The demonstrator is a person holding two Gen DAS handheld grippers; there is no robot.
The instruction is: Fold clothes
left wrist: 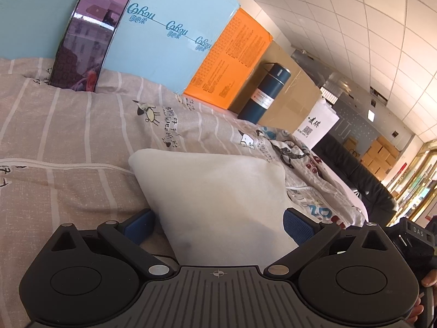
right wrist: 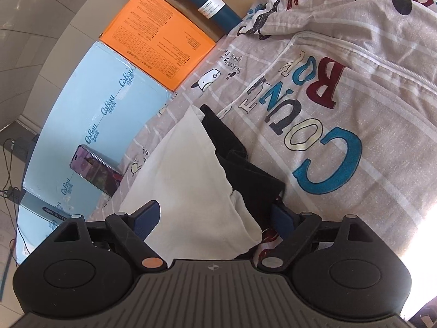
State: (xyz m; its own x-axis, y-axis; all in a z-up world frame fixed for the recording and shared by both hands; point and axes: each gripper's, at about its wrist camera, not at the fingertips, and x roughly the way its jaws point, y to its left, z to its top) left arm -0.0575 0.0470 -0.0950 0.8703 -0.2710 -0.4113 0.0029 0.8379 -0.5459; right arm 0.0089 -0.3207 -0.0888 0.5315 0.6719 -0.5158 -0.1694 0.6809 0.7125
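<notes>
- Blue fingers (left wrist: 296,222) of the left gripper (left wrist: 218,222) are spread wide apart, one on each side of a soft white cloth (left wrist: 218,191). They are not squeezing it.
- Fingers of the right gripper (right wrist: 215,216) are spread wide too. The same white cloth (right wrist: 191,180) and a black cloth (right wrist: 245,169) lie between them, not pinched.
- From the left wrist camera, the white cloth has a rounded corner pointing up and to the left, away from the gripper. Its long side runs from the gripper out to that corner.
- From the right wrist camera, the white cloth is a long wedge. Its thin tip points up, away from the gripper, and its wide end sits by the fingers.
- The black cloth lies just beside the white one, on its right, touching it and running the same way.
- Both cloths rest on a beige striped bed cover with cartoon animals and big letters (right wrist: 341,109).
- A phone with a purple screen (left wrist: 87,38) leans on a light blue box (left wrist: 169,5).
- An orange box (left wrist: 232,63) stands next to the blue one, then a brown cardboard box (left wrist: 289,93).
- A dark blue bottle (left wrist: 265,95) stands upright in front of the brown box.
- I cannot tell what is inside any box.
</notes>
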